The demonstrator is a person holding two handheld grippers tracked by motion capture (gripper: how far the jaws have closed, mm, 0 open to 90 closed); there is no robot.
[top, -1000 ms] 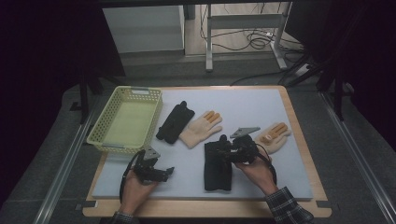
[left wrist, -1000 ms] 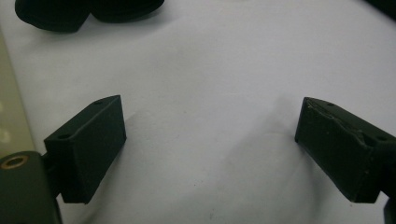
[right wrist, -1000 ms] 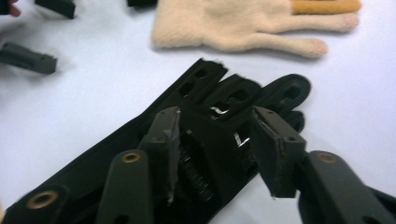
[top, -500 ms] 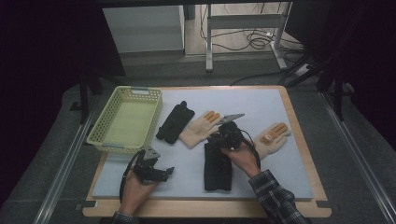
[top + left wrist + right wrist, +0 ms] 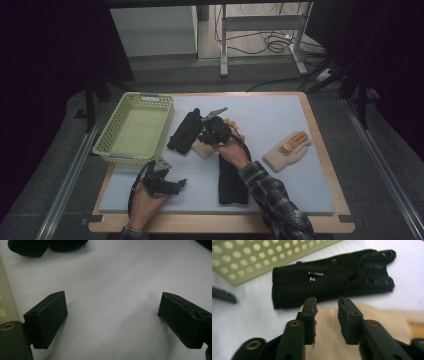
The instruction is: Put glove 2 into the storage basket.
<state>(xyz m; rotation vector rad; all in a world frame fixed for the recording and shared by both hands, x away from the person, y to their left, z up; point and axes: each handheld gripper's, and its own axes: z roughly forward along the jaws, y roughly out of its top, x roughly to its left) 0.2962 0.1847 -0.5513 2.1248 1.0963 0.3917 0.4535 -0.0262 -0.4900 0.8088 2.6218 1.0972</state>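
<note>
Right gripper (image 5: 326, 312) stretched forward on a plaid-sleeved arm, hovering over the cuff of the beige knitted glove (image 5: 372, 322), jaws narrowly parted after just opening, pinching nothing; flat black fabric glove (image 5: 332, 275) lying just beyond the tips. Left gripper (image 5: 112, 317) resting low near the table edge, jaws spread wide over bare white mat (image 5: 120, 277).

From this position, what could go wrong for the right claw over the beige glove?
1. The right claw hangs over the beige glove, jaws only narrowly apart with nothing between them; it may pinch too little fabric and slip.
2. The black glove lies right beside the beige one, so the claw could catch or drag it.
3. The yellow basket is close; a swing could bump it.
</note>
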